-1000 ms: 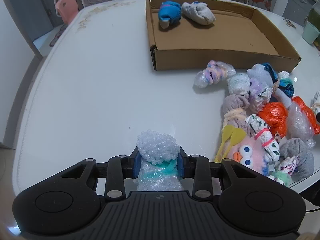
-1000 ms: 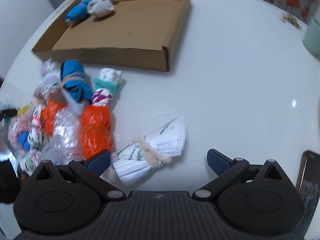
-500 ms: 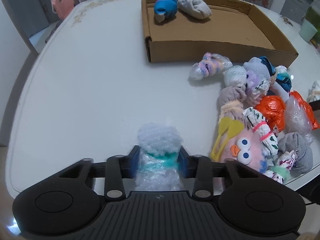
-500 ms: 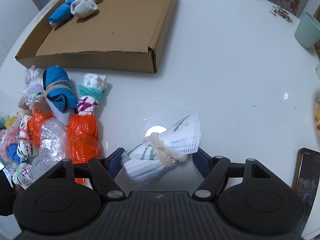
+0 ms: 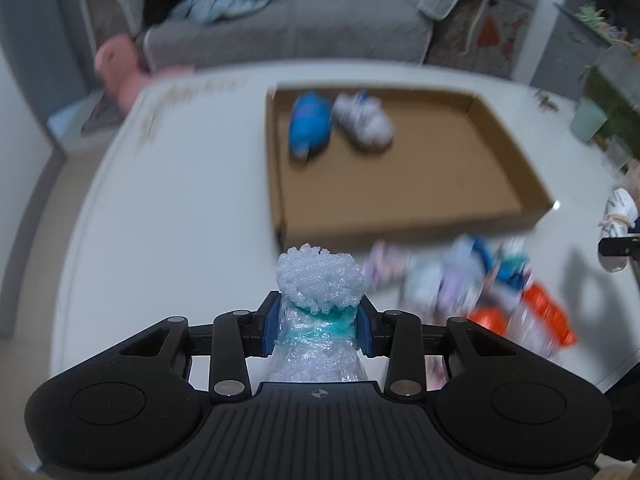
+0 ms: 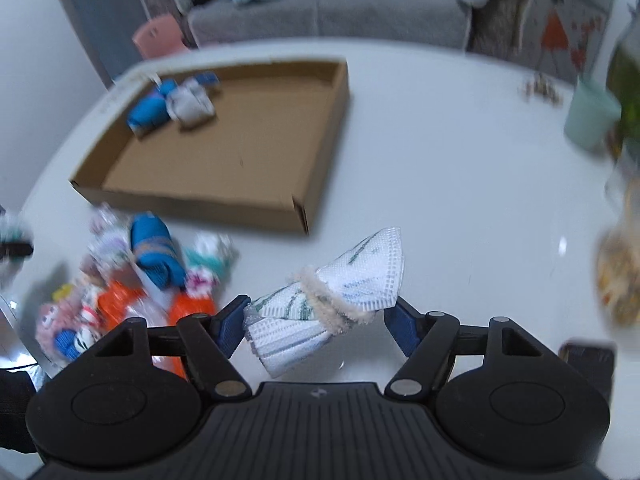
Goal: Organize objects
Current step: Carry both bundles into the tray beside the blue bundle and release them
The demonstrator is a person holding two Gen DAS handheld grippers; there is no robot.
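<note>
Left gripper (image 5: 318, 330) clenched on clear bubble-wrap bundle with teal band (image 5: 320, 308); right gripper (image 6: 320, 322) grasps white mesh cloth bundle (image 6: 340, 296), both short of shallow brown cardboard tray (image 6: 312, 184).

We see a home living room: a grey sofa (image 5: 288, 28) strewn with clothes behind a white table (image 5: 180, 216), a pink stool (image 5: 116, 68) beside it, a mint cup (image 6: 592, 114), and a cardboard tray (image 5: 400, 184) holding 2 sock bundles (image 5: 340, 124).

no text, label, brand or number can be read in either view — the only sign is a small round crosshair-like mark moulded on the black body of the left gripper (image 5: 318, 326), and a fainter one on the right gripper (image 6: 320, 322).
</note>
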